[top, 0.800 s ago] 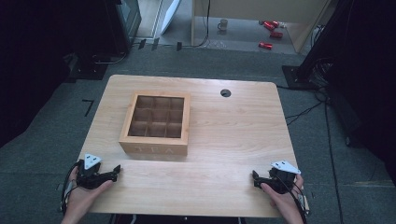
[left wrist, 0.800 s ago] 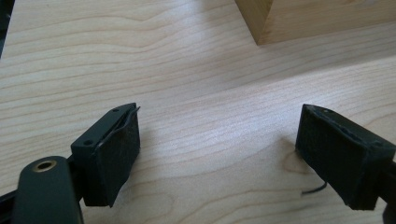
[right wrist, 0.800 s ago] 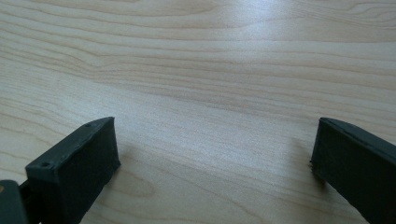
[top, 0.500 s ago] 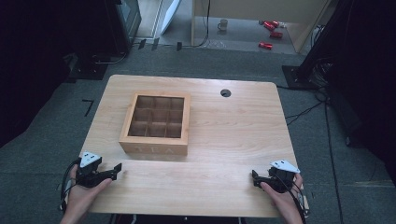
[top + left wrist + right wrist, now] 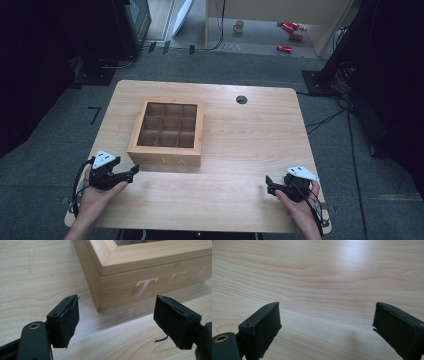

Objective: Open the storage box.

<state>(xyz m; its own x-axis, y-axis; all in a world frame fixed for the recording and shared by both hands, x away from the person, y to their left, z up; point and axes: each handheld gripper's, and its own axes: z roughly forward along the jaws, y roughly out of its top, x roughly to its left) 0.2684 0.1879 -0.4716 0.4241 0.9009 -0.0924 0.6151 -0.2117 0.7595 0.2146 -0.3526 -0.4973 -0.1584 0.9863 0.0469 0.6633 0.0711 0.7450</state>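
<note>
Sitting on the wooden table [image 5: 240, 145], left of the middle and nearer the left edge than the right: a wooden tea box [image 5: 167, 131] with nine open compartments in a three-by-three grid, front face carrying pale letters "TEA". Resting flat, front wall facing the near edge, far wall lying well short of the far edge.

Hovering near the near left corner, just beside the box's near left corner but not touching it: the left gripper [image 5: 131, 171], gripped in the left hand [image 5: 97, 192], pointing toward the right edge. Jaws standing wide apart in the left gripper view, holding nothing, framing the box's corner and lettered front [image 5: 150, 277] beyond them.

Waiting near the near right corner, well apart from the box: the right gripper [image 5: 269, 182], gripped in the right hand [image 5: 299, 205], pointing toward the left edge. Jaws gaping wide in the right gripper view, holding nothing, looking onto bare table grain [image 5: 324, 277].

Showing close to the far edge, right of the box: a round cable hole [image 5: 241, 99].
</note>
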